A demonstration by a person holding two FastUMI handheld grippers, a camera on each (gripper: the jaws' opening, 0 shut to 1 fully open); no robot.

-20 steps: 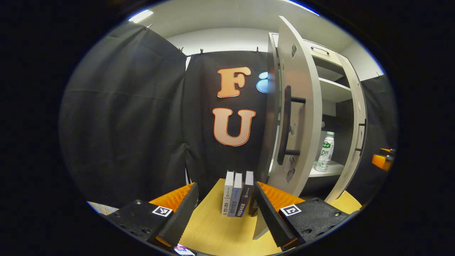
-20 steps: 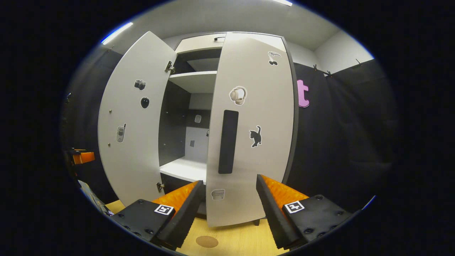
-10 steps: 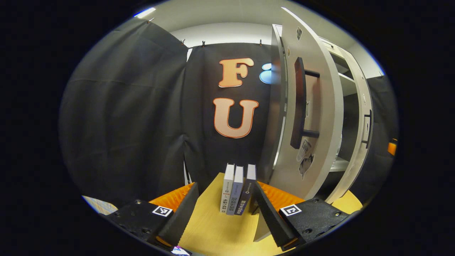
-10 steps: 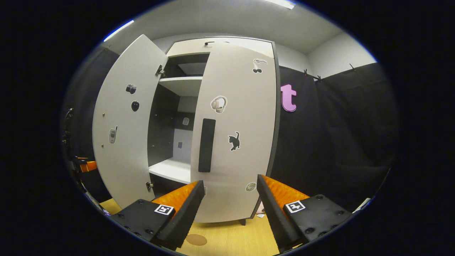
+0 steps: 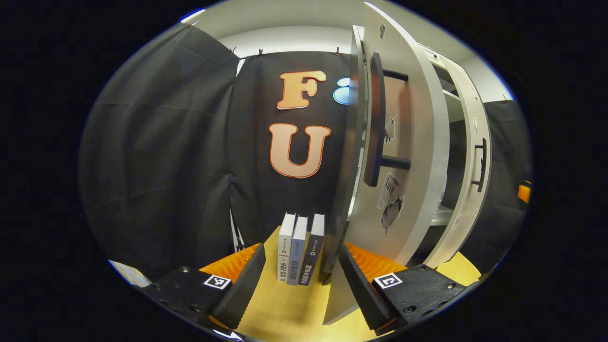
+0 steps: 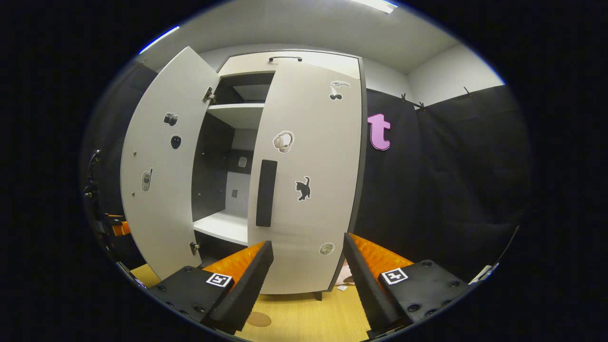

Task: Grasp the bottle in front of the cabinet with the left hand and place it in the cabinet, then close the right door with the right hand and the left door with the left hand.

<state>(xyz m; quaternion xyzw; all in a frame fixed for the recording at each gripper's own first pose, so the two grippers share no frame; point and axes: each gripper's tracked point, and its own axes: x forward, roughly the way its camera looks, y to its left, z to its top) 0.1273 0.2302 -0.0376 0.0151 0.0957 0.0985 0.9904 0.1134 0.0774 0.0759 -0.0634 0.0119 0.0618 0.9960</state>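
since a second ago your right door (image 6: pixel 308 180) has swung nearly flush with the cabinet (image 6: pixel 247 111), while the left door (image 6: pixel 159 166) stands wide. your left gripper (image 5: pixel 297 285) gapes, holding nothing, near three books (image 5: pixel 299 249) on the table (image 5: pixel 289 308). your right gripper (image 6: pixel 306 285) gapes too, near the right door. the bottle's place i cannot tell.

The cabinet (image 6: pixel 289 61) is pale grey outside and dark inside, with a white shelf (image 6: pixel 221 227). Its right door (image 6: pixel 308 156) carries a black handle (image 6: pixel 266 192) and a black cat sticker (image 6: pixel 302 188). Beside the cabinet, white, grey-blue and navy books (image 5: pixel 299 249) stand on the yellow wood-grain table (image 5: pixel 285 308).
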